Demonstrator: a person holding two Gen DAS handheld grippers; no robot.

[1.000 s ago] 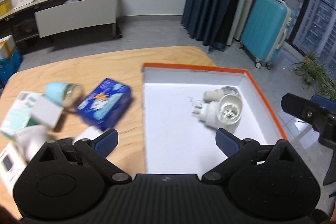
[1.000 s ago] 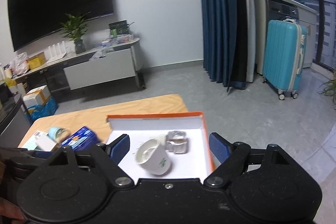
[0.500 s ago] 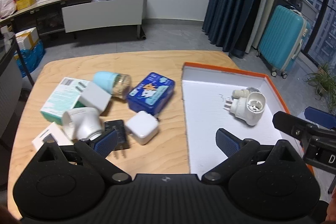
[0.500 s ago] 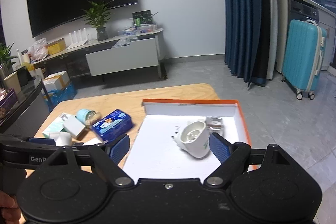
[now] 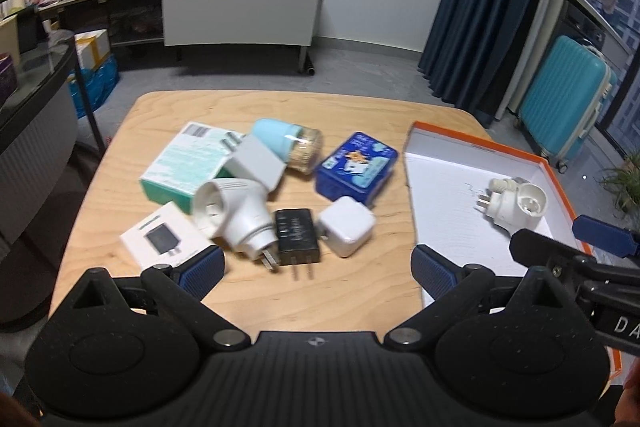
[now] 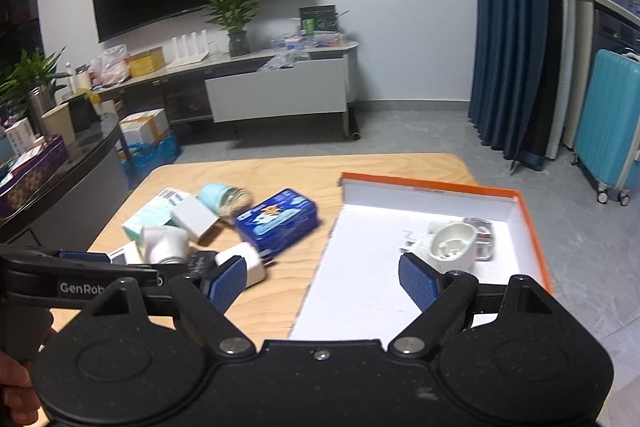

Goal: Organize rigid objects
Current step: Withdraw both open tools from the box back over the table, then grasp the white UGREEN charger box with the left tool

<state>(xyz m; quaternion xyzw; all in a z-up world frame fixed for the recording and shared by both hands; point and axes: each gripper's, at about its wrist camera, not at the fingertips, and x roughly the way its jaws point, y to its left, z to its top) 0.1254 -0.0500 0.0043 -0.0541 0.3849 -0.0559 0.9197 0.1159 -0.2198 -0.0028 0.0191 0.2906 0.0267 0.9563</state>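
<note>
Left wrist view: the left gripper (image 5: 318, 267) hangs wide apart and empty just short of the black charger (image 5: 297, 237) and white cube adapter (image 5: 347, 225), so I'd drop squarely over one body. Beyond sit the blue tin (image 5: 356, 169) and the orange-rimmed box (image 5: 474, 143), over which the right gripper (image 6: 320, 277) waits equally spread, empty.

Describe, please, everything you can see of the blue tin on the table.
The blue tin is a rounded-corner rectangular box, glossy like metal, with a pale cartoon picture on its lid. It lies flat and closed on the wooden table, between the pile of chargers and the orange-rimmed box. The white cube charger sits just in front, apparently close against it. Neither gripper touches it.
</note>
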